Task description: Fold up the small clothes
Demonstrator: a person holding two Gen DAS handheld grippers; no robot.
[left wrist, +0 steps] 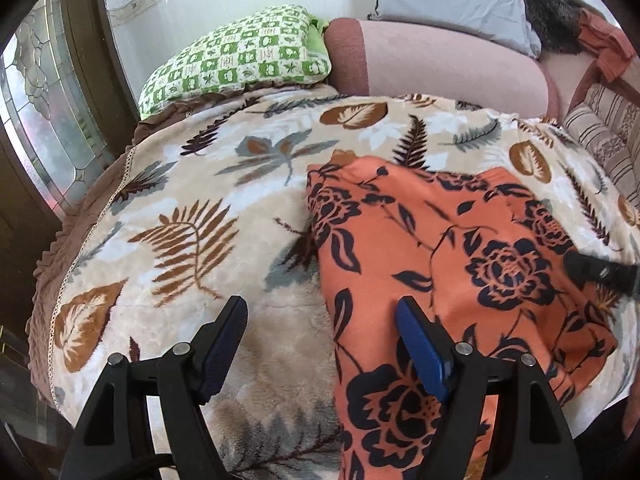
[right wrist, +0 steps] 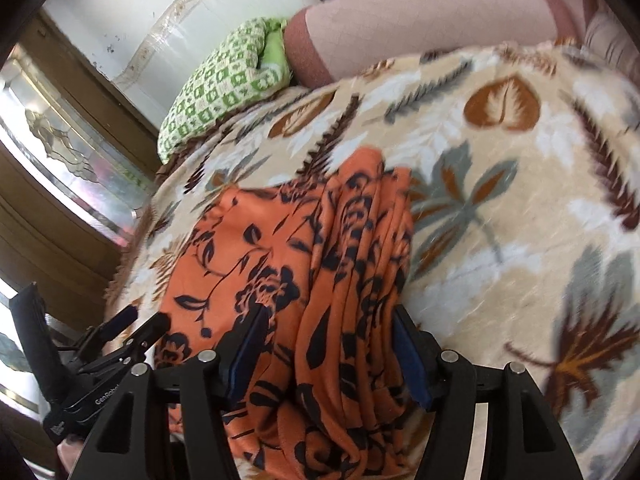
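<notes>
An orange garment with a dark floral print lies on a leaf-patterned blanket. My left gripper is open, low over the garment's left edge, with one finger over the blanket and the other over the cloth. In the right wrist view the garment is bunched in folds along its right side. My right gripper is open, its jaws standing on either side of those bunched folds. The left gripper also shows in the right wrist view at lower left, and the right gripper's finger shows at the right edge of the left wrist view.
A green checked pillow and a pink bolster lie at the far end of the bed. A grey pillow and a striped cushion are at the right. A wooden door with patterned glass stands on the left.
</notes>
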